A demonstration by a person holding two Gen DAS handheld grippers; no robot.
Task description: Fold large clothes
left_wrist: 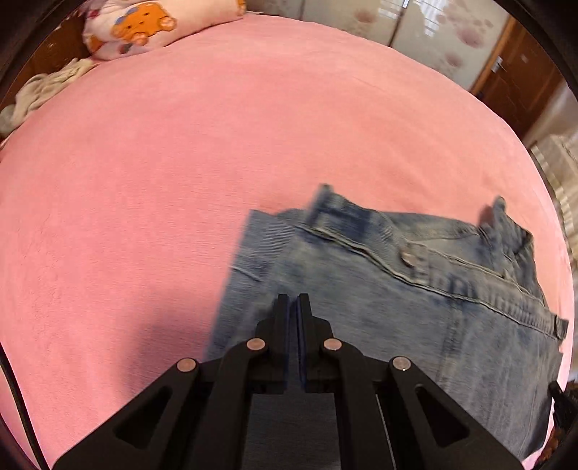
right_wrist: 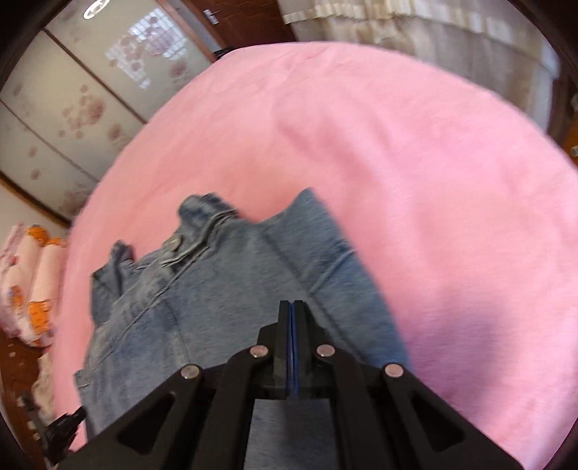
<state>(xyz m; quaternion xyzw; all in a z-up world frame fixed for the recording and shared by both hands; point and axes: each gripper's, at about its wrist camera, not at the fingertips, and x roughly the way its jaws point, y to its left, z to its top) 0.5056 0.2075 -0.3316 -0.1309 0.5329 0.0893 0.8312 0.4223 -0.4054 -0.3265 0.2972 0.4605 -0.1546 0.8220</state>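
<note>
A pair of light blue jeans (left_wrist: 415, 311) lies folded on the pink bed, waistband and metal button (left_wrist: 409, 257) facing up. My left gripper (left_wrist: 293, 298) is over the jeans' left part, jaws nearly together, with nothing seen between them. In the right wrist view the same jeans (right_wrist: 224, 289) lie below my right gripper (right_wrist: 292, 303), whose jaws are pressed shut above the denim with no cloth visibly pinched. The tip of the left gripper (right_wrist: 67, 423) shows at the jeans' lower left edge.
The pink bedspread (left_wrist: 180, 180) covers the bed all around. A cartoon-print pillow (left_wrist: 141, 25) and a pale crumpled cloth (left_wrist: 43, 86) lie at the far left. Wardrobe doors (right_wrist: 72, 108), a wooden door (left_wrist: 516, 79) and curtains (right_wrist: 433, 32) stand beyond the bed.
</note>
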